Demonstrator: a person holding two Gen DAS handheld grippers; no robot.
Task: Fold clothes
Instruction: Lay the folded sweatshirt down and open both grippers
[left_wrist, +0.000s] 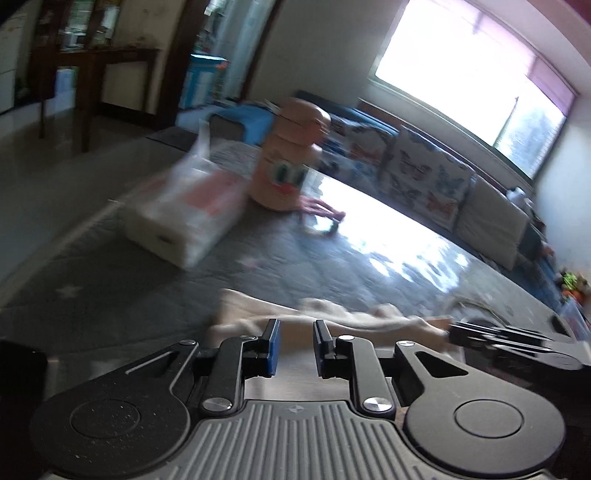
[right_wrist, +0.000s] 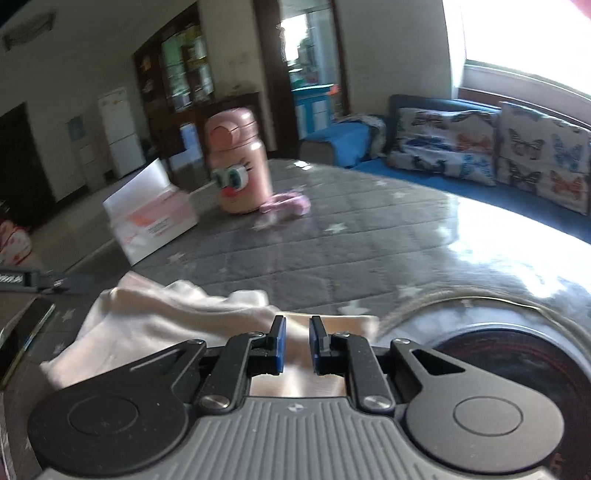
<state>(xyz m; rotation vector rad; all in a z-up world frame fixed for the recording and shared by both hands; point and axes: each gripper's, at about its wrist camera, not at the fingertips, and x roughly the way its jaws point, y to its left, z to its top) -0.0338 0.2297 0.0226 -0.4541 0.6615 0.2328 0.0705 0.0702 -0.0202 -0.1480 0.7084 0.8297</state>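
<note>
While the pale garment (right_wrist: 155, 317) lies crumpled on the table (right_wrist: 332, 258), both tools (left_wrist: 295, 338) (right_wrist: 297, 334) hover part-open, gripping nothing.

A grey quilted table cover (right_wrist: 295, 258) with pale stars fills mid-frame. On it, upper left, a white tissue pack (right_wrist: 151, 221) lies beside an upright pink bottle (right_wrist: 236, 166) with a pink strap (right_wrist: 288, 205). A pale crumpled garment (right_wrist: 155, 317) lies lower left.

The right claw (right_wrist: 297, 332), jaws slightly apart, hangs over a crumpled cream garment (right_wrist: 155, 317) on the grey quilted table (right_wrist: 332, 258).
</note>
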